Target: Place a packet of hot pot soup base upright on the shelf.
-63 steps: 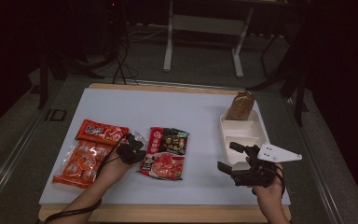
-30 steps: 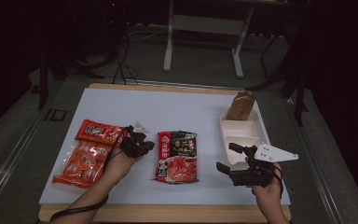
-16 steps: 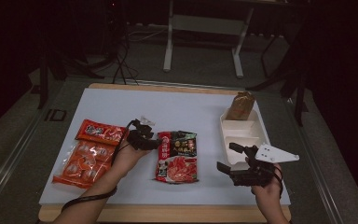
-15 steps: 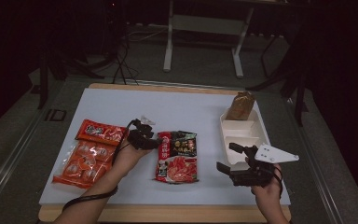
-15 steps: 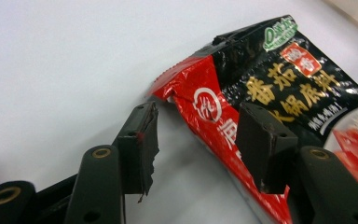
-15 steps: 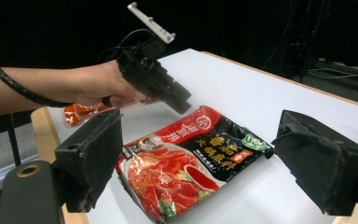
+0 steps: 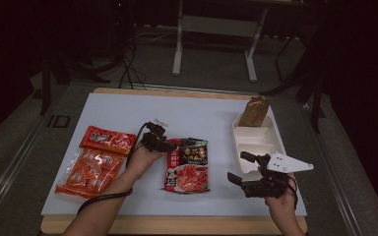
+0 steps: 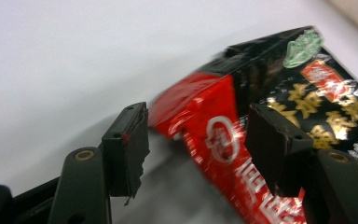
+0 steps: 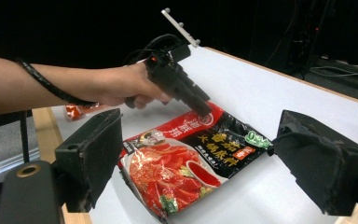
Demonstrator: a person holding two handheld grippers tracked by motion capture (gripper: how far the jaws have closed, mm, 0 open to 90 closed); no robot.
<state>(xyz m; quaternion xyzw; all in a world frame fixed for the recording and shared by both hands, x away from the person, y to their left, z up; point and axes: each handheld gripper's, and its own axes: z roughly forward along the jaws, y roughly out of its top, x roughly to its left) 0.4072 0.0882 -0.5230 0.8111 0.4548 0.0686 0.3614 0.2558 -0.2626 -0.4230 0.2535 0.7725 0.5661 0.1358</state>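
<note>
snack bag (image 7: 98, 159) left of sauce pouch (image 7: 187, 164), tray (image 7: 256, 142) right

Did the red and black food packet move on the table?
Yes. The red and black packet slid right, away from the orange snack bag and nearer the white tray, and now lies straighter.

The red-and-black sauce packet (image 7: 187, 163) lies flat on the white bench (image 7: 197, 110), glossy face up, printed with tomatoes and white characters. Its top-left corner sits between the left gripper's (image 7: 161, 145) parted jaws, mid-bench, just right of the orange snack bags.
</note>
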